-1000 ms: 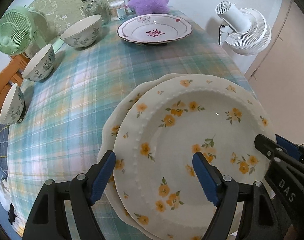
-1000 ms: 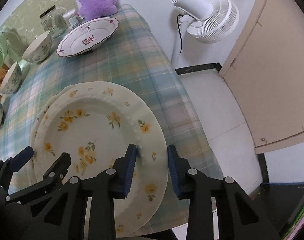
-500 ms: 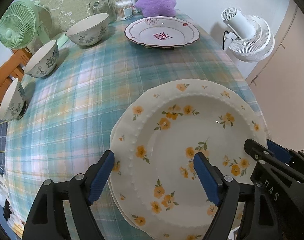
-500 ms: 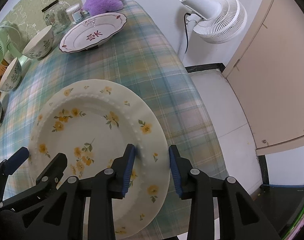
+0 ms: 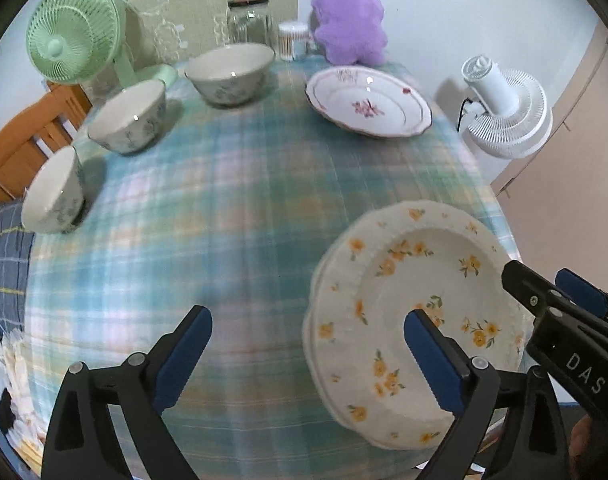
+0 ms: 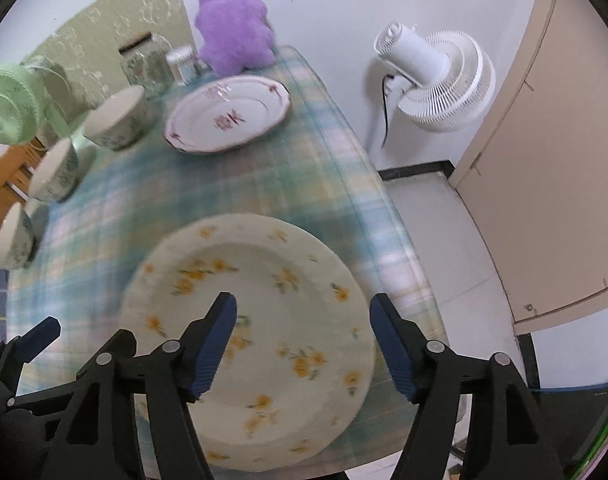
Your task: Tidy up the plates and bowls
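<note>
A cream plate with yellow flowers [image 6: 264,300] was seen lying on top of a matching plate, whose scalloped edge [image 5: 313,344] showed beneath it, near the front right corner of a table covered by a blue-green plaid tablecloth [image 5: 224,208]. The left gripper [image 5: 308,354] was held above the table with its jaws spread wide, having just been opening; its one blue pad was over the bare cloth, the other over the plate, and nothing was gripped. The right gripper [image 6: 304,340] was likewise held over the plate's near right edge, its jaws having just been opening, with the rim between the pads but no longer pinched. Farther back, a white plate with red flower decoration [image 5: 368,102] was seen. Three patterned bowls [image 5: 126,116] were lined along the left side, apart from one another. A green fan [image 5: 70,36], a glass jar [image 5: 249,20] and a purple plush toy [image 5: 350,26] stood at the far edge.
</note>
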Demonstrator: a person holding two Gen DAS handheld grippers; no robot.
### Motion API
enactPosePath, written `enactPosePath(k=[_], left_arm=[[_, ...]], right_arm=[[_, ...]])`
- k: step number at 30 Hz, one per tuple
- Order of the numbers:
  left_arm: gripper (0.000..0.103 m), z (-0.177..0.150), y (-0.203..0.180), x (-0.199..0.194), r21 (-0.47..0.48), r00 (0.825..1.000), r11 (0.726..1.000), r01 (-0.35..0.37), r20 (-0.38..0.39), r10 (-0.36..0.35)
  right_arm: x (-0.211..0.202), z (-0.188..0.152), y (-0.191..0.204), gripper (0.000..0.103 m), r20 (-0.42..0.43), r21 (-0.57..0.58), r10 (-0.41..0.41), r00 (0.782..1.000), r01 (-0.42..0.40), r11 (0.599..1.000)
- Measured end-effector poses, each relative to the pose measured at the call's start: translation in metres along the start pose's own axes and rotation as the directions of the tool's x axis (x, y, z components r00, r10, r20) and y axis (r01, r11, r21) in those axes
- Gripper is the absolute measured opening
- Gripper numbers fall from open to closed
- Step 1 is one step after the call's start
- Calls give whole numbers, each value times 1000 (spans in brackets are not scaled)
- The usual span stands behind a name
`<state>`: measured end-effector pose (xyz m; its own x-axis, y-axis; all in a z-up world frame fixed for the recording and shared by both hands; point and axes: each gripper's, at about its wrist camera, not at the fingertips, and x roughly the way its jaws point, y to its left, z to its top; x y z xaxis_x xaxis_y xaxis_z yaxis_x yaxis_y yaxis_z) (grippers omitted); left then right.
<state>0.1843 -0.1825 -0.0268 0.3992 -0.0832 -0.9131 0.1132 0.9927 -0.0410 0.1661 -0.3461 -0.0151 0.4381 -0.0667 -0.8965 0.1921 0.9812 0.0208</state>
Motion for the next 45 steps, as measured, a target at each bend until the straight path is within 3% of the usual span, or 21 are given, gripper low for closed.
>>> enactPosePath(k=[11, 21, 30, 37, 45], left_arm=[[98, 42, 37, -42, 140, 989, 990, 33, 138, -52], [96, 89, 43, -40, 131, 981, 991, 36, 187, -60], [93, 143, 15, -13, 68, 971, 997, -47, 237, 29], [88, 182, -6, 27, 15, 972, 998, -57, 231, 52], [80, 207, -29, 74, 2, 972, 996, -93, 216, 90]], right_arm=[[-41, 16, 51, 76, 90, 98, -2, 996, -6, 995], [-51, 61, 72, 76, 168, 101, -54, 984, 37, 994], [-19, 125, 60, 76, 174, 29, 17, 985, -22, 999], [20, 174, 45, 75, 161, -11, 75, 984, -75, 997], [72, 212, 31, 73, 156, -38, 62, 986, -57, 998]])
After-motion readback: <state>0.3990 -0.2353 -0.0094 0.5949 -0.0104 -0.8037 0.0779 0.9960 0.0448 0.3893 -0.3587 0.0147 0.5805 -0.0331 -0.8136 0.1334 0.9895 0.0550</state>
